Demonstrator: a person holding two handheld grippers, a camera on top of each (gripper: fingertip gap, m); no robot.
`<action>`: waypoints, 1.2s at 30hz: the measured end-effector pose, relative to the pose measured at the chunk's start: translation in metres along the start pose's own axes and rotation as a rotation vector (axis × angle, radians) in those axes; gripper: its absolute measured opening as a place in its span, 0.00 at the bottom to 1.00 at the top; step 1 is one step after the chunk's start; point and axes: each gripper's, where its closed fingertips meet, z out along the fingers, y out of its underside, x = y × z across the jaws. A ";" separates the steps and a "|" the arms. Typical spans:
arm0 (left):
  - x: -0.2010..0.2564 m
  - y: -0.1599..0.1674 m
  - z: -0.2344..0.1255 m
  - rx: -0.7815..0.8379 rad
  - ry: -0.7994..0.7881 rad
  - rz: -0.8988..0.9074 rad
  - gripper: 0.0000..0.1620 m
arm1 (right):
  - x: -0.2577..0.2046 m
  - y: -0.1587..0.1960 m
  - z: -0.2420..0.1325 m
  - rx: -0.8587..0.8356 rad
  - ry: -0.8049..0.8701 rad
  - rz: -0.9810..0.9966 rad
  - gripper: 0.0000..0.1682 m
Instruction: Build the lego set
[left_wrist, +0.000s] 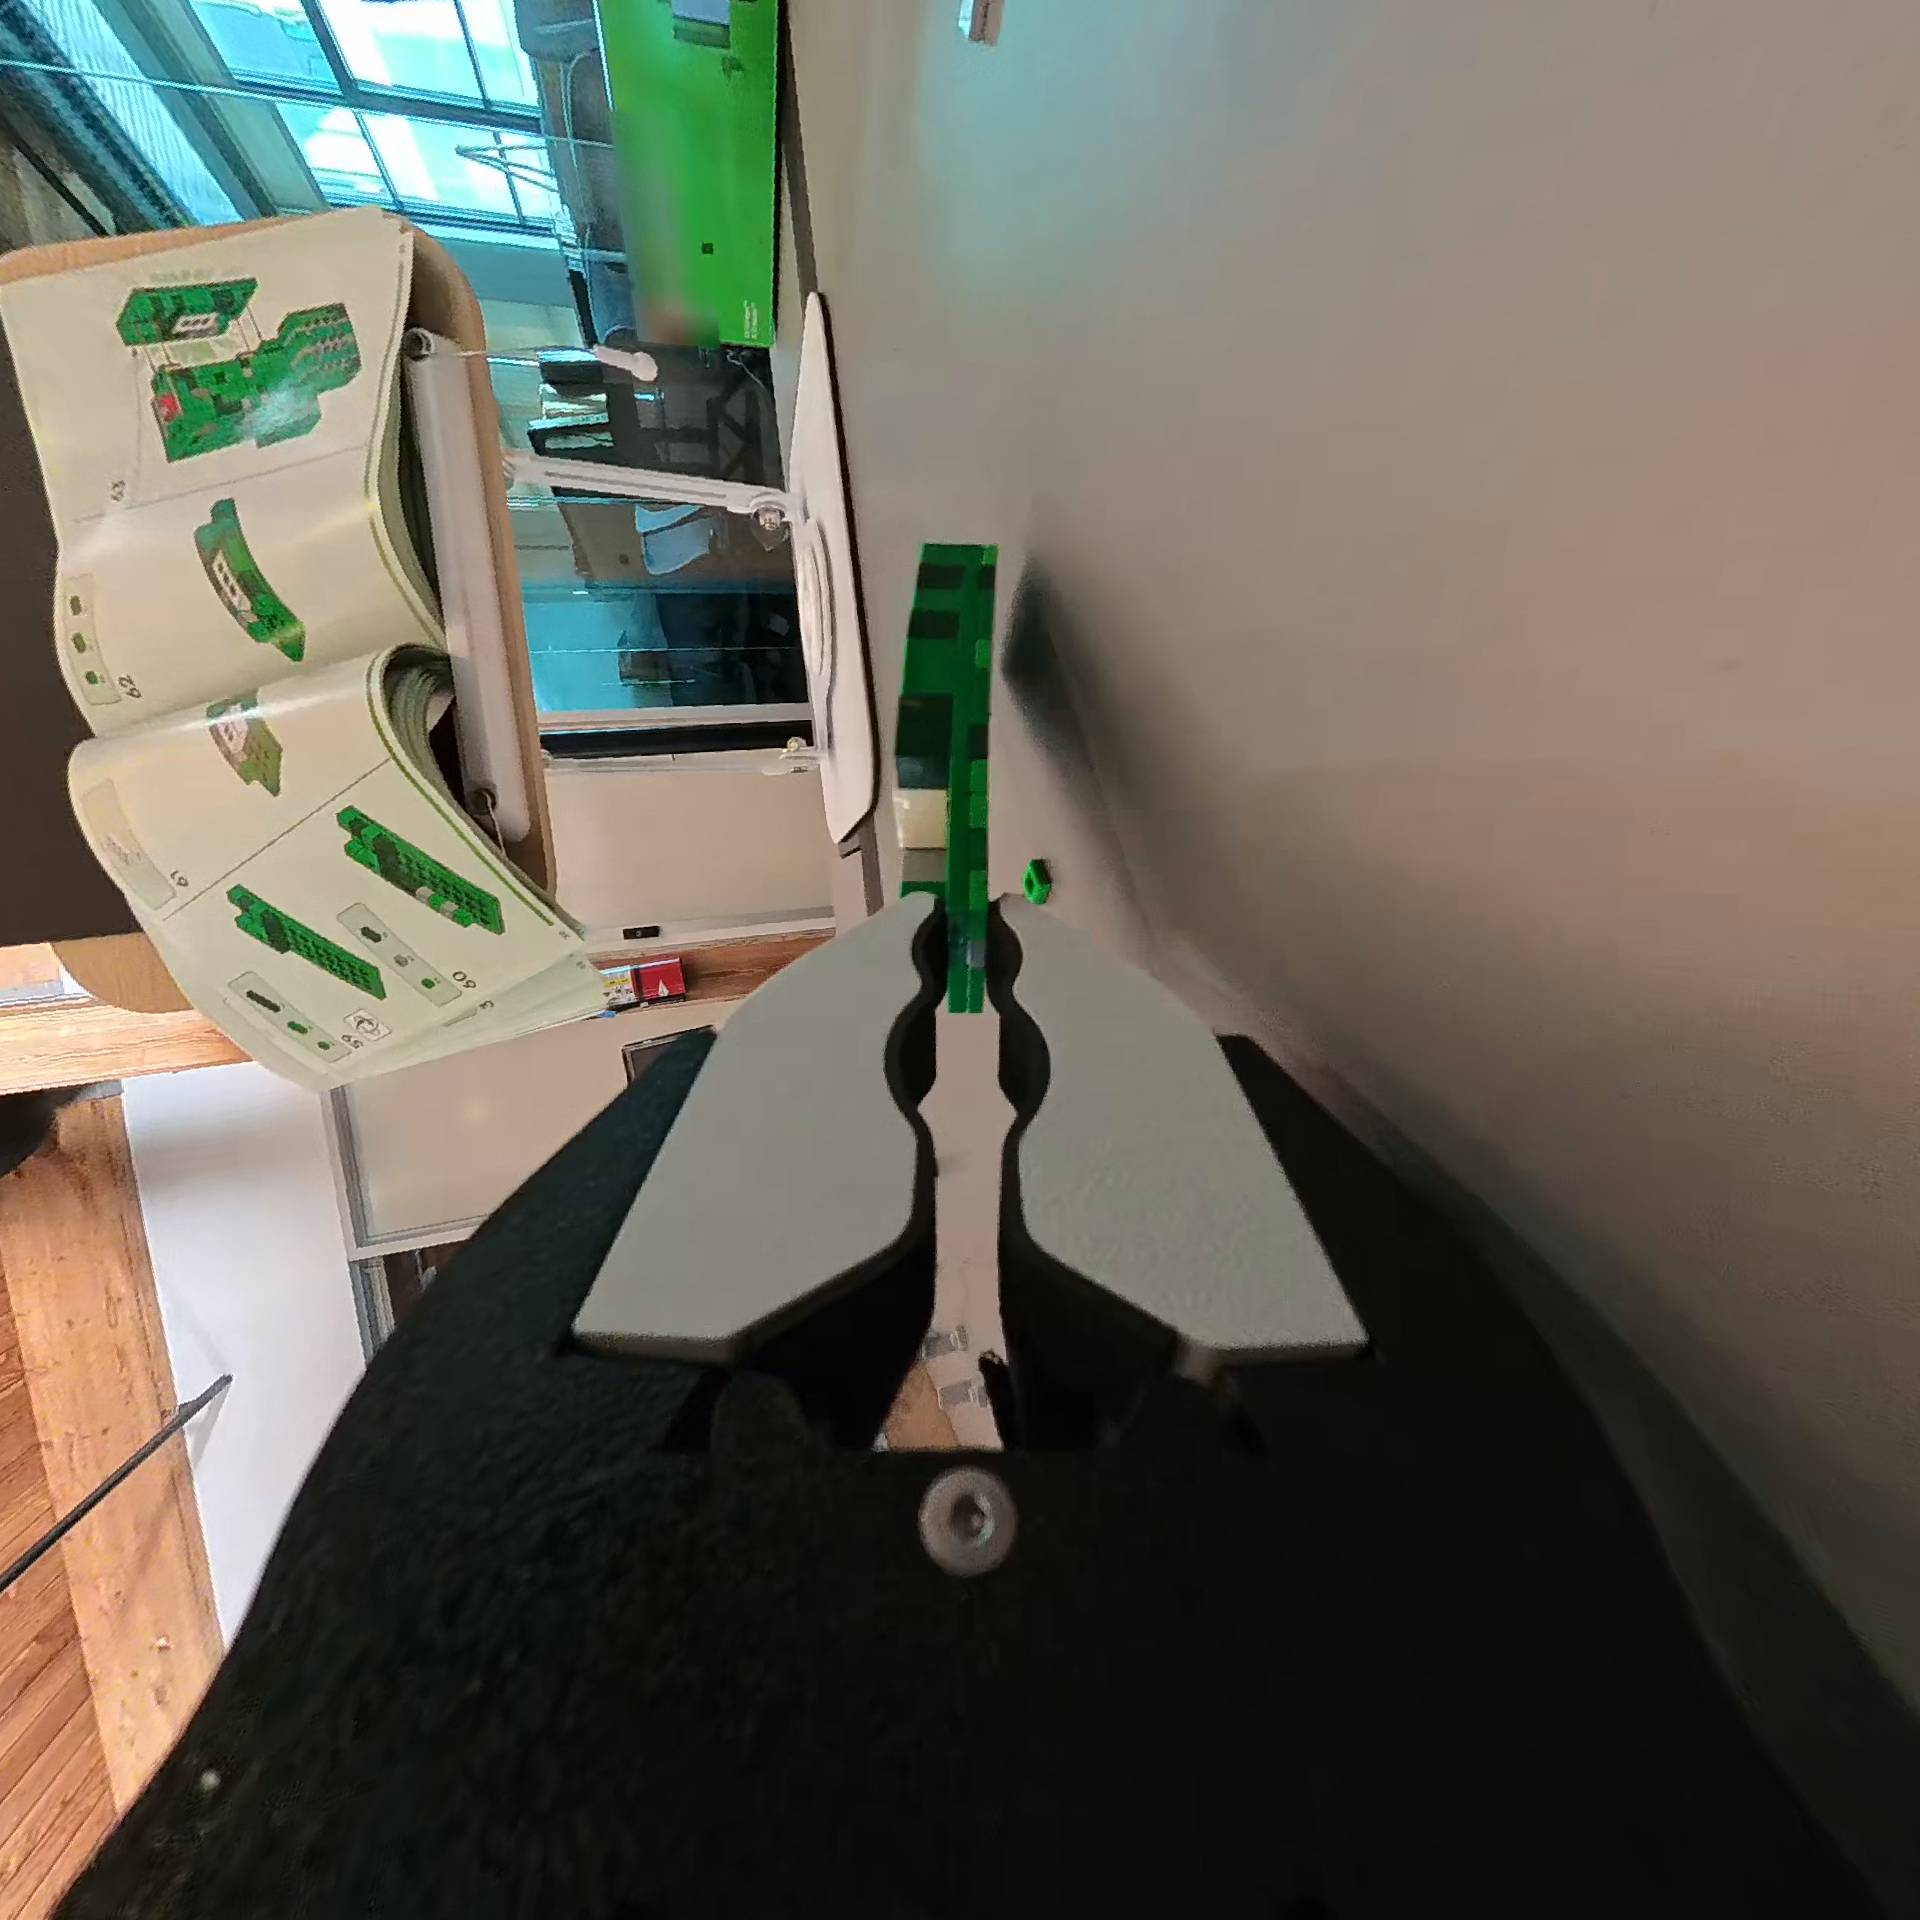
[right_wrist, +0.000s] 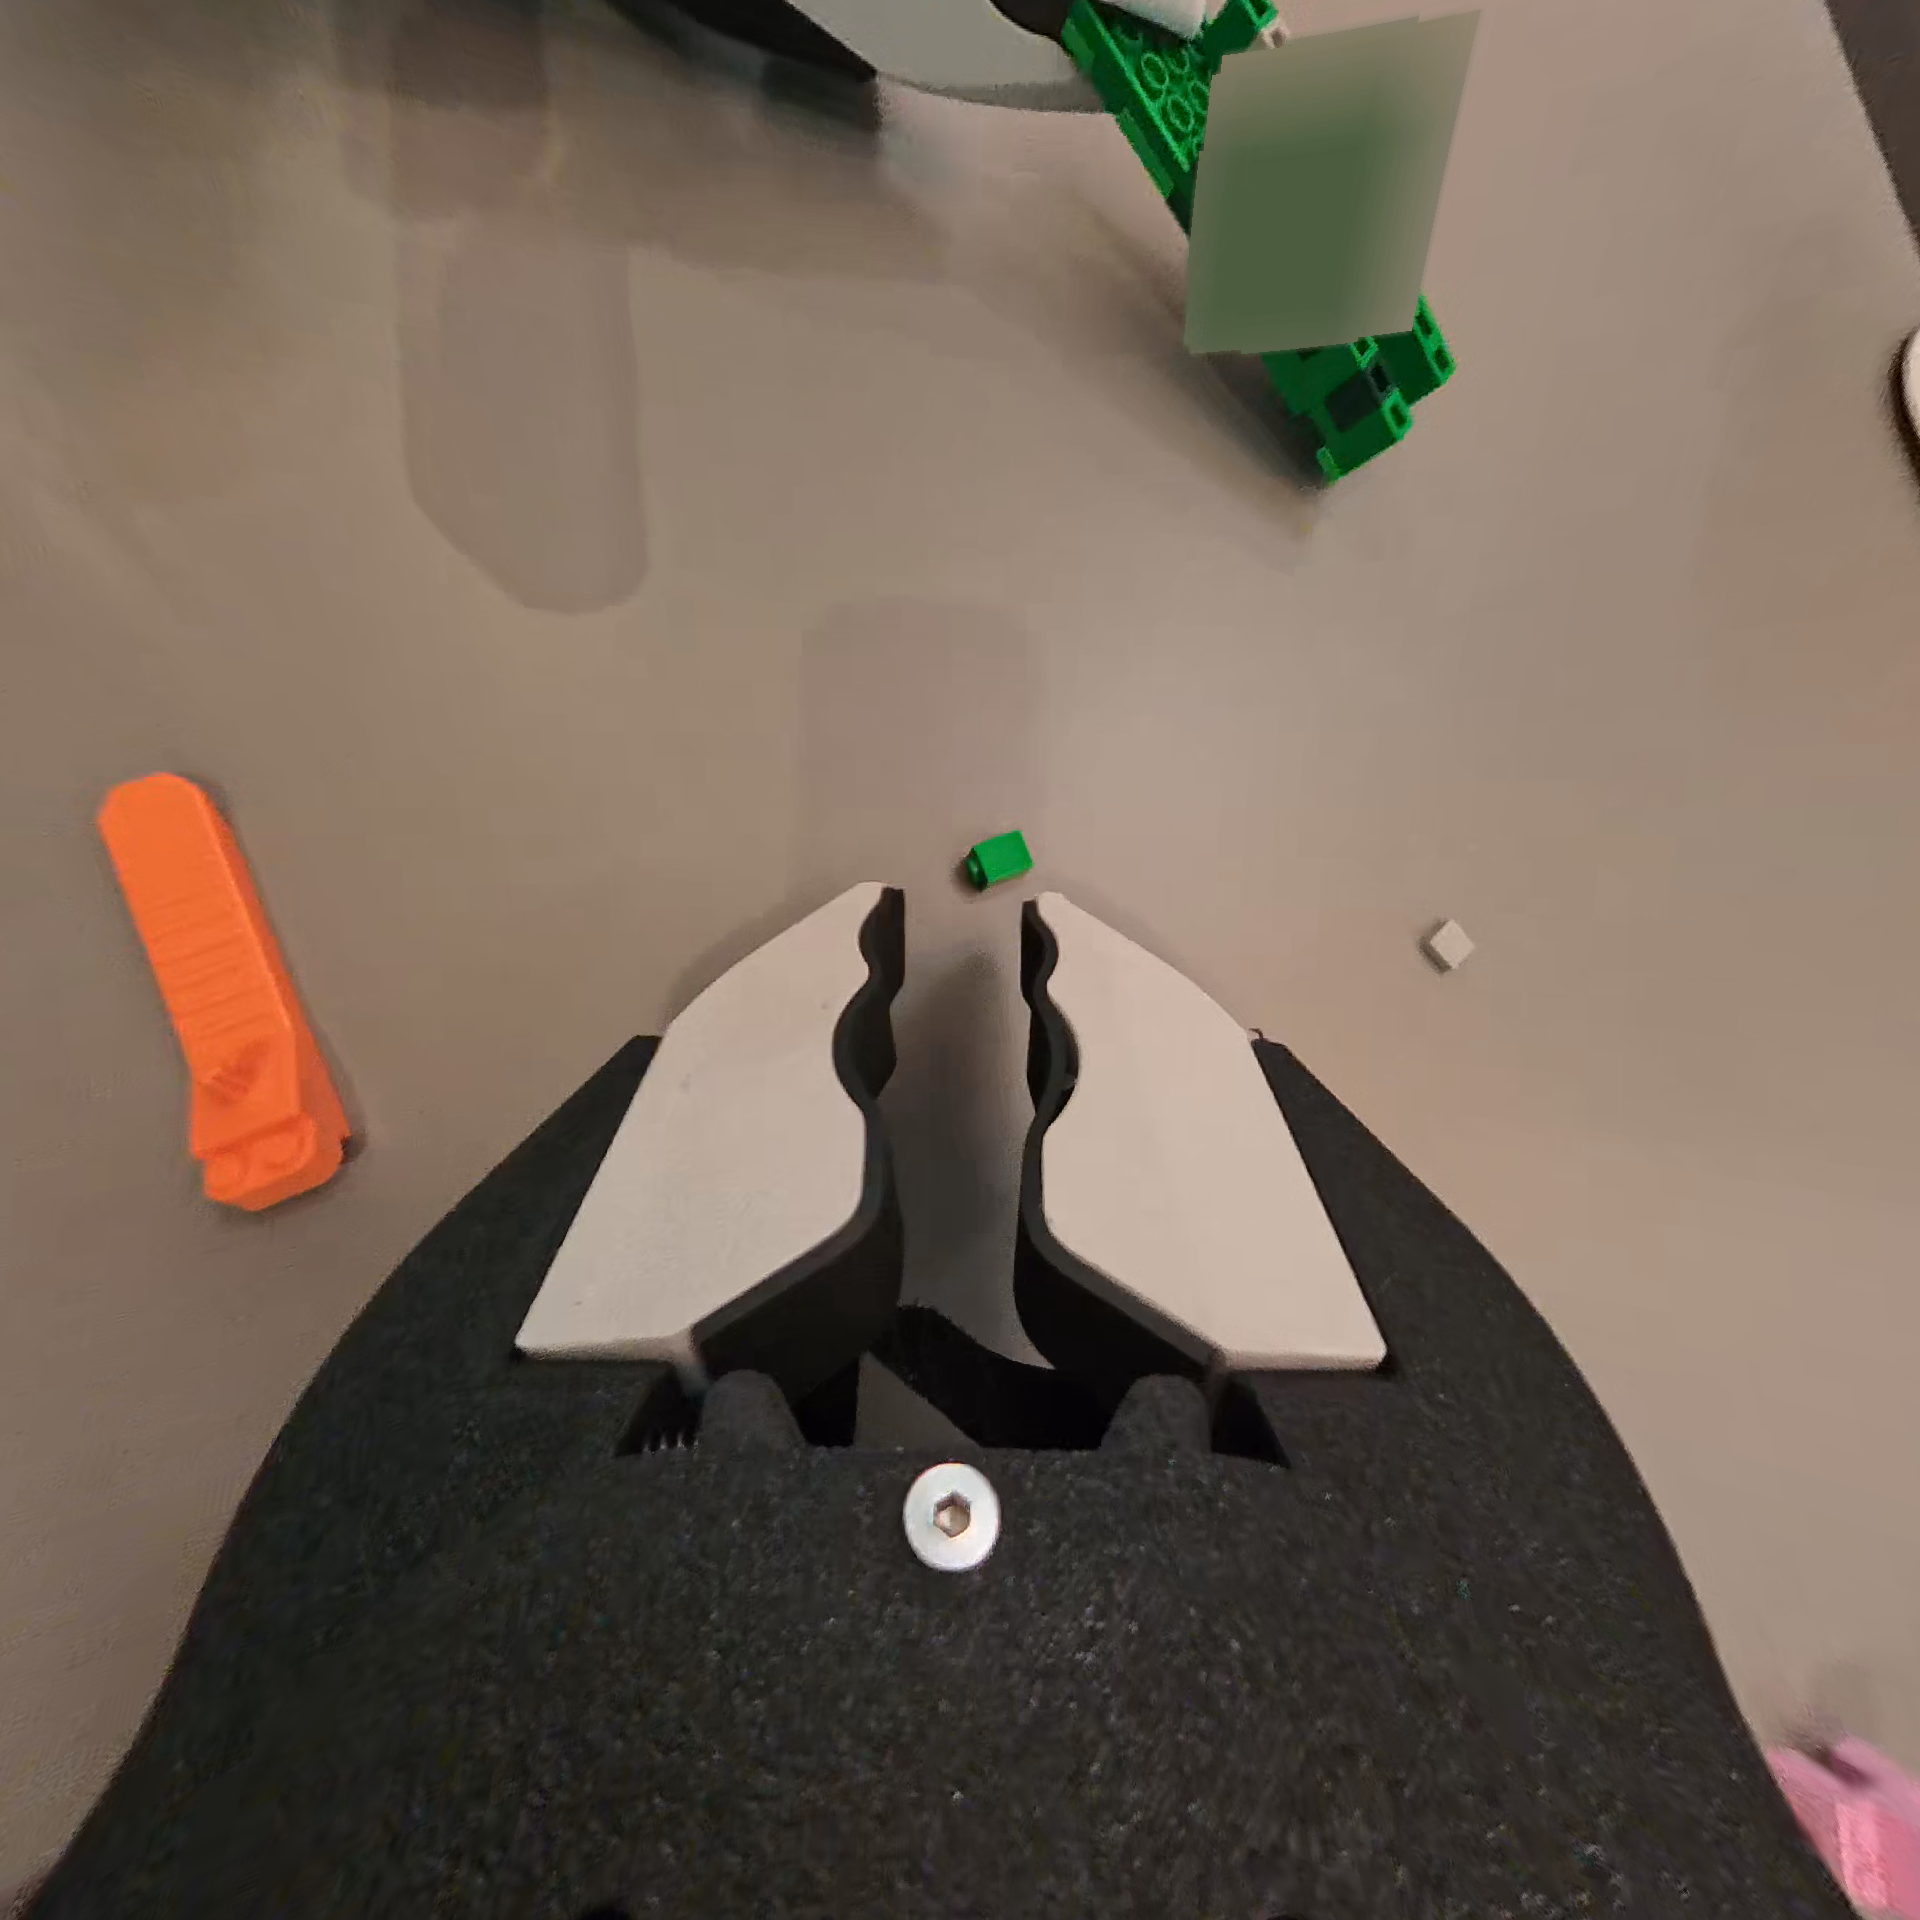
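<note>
On the grey table (right_wrist: 623, 416), our left gripper (left_wrist: 968, 914) pinches the green build (left_wrist: 951, 727); our right gripper (right_wrist: 961, 899) is spread before a small green brick (right_wrist: 997, 860).

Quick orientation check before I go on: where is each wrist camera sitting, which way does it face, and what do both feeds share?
Left wrist view: behind the left gripper, rolled sideways along the table, facing the instruction booklet; its fingers clamp the green assembly.
Right wrist view: above the open right gripper, looking down at the small green brick and orange separator.
Shared: assembly, small brick, table.
</note>
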 end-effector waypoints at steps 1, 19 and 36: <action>0.001 0.000 0.000 0.000 0.004 0.000 0.04 | -0.001 -0.001 0.002 0.011 -0.026 -0.004 0.13; -0.001 -0.014 -0.006 0.091 0.003 -0.026 0.04 | -0.010 -0.003 0.001 0.149 -0.254 -0.239 0.06; 0.005 -0.021 -0.007 0.154 0.056 -0.069 0.04 | -0.013 -0.007 0.011 0.133 -0.580 -0.242 0.07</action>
